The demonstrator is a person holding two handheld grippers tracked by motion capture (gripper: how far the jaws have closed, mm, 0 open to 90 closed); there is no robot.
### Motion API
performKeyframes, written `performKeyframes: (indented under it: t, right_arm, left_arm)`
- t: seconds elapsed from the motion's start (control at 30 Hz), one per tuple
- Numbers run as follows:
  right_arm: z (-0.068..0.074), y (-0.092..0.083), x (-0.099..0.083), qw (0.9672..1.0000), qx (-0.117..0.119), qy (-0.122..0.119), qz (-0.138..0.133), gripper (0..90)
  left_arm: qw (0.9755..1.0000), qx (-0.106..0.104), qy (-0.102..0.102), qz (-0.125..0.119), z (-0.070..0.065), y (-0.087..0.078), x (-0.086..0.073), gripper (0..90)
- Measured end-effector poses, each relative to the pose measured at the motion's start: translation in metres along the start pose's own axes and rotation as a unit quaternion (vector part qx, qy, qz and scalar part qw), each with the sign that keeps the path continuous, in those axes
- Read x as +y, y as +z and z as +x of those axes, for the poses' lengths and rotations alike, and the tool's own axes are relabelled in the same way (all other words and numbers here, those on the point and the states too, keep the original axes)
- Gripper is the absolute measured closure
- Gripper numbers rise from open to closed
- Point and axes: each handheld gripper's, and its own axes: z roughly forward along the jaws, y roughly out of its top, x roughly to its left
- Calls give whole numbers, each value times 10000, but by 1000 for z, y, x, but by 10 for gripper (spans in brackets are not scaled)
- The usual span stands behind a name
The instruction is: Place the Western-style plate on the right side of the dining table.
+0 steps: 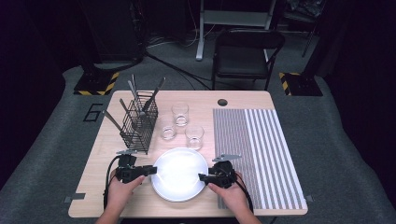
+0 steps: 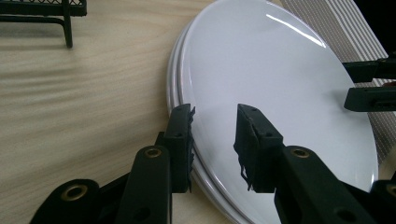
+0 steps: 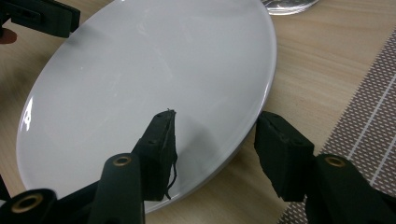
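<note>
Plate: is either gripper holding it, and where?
Neither holds it yet. Left gripper and right gripper straddle opposite rims of the plate, jaws open.

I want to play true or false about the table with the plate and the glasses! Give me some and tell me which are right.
1. Three clear drinking glasses stand behind the round white plate. True.
2. The black wire basket is empty. False: metal cutlery stands in it.
3. The left tool has its jaws open around the plate's rim. True.
4. The right tool is squeezed shut on a glass. False: its jaws are open, one over the plate and one outside its edge.
5. The striped placemat lies under the plate. False: the plate sits on bare wood beside it.
</note>
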Motion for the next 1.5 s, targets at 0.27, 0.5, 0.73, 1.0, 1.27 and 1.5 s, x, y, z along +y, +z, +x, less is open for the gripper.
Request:
performKeyframes:
  t: [0.27,0.5,0.73,1.0,1.27,1.5]
  right_arm:
    - [-3,-2,1,9999,-31,77,-90,479]
    - [-5,-4,2,9998,-73,98,-170,479]
    - [-9,-3,2,9997,-88,176,-139,480]
    - [-7,-13,7,9993,-307,196,-117,478]
    - [-3,-26,0,9986,-176,500,3,462]
    - [0,-20,-13,9984,-77,549,136,467]
  left_arm:
    - [9999,-79,50,57,-2,2,0,662]
    - [9998,-138,76,100,-4,4,0,639]
    - [9997,-159,120,116,-5,6,-1,637]
    - [9998,-133,100,101,-7,6,-3,630]
    - [9995,-139,233,186,-11,10,-5,620]
    - [9994,-140,249,213,-13,13,-6,618]
